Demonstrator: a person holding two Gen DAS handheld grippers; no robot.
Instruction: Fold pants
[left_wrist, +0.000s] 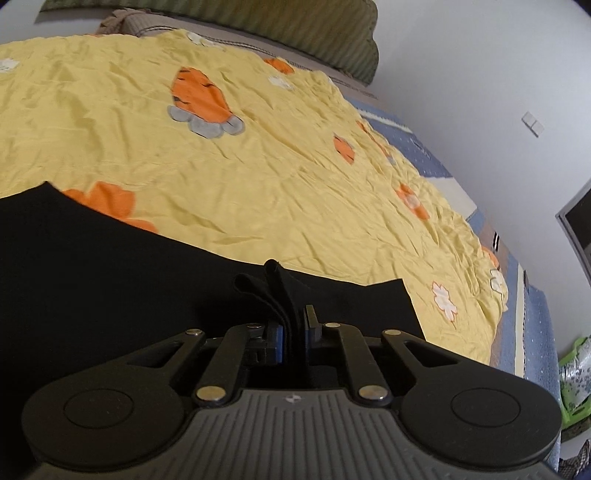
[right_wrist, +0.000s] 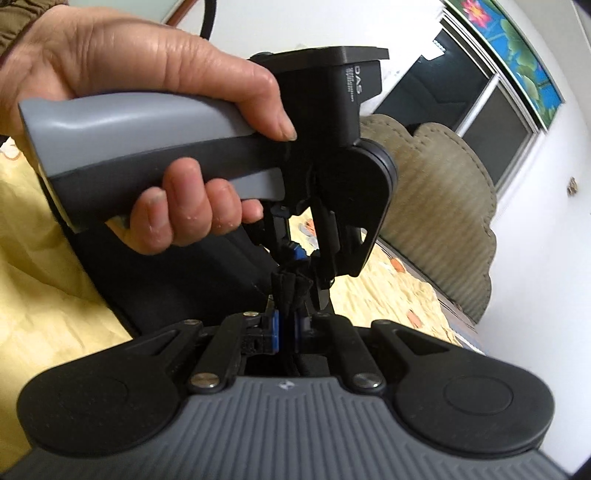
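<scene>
The black pants (left_wrist: 92, 266) lie on a yellow bedspread (left_wrist: 258, 166) and fill the lower left of the left wrist view. My left gripper (left_wrist: 293, 325) is shut on a bunched fold of the pants' edge, lifted a little. My right gripper (right_wrist: 288, 325) is shut on another bunch of the black pants (right_wrist: 177, 288). In the right wrist view the left gripper (right_wrist: 295, 254) is held in a hand just ahead, its fingertips close to mine, both pinching the same cloth edge.
The yellow bedspread has orange carrot and white flower prints. A blue sheet (left_wrist: 532, 332) shows at the bed's right edge. A padded olive headboard (right_wrist: 443, 206) stands behind, with a window (right_wrist: 491, 122) and white wall beyond.
</scene>
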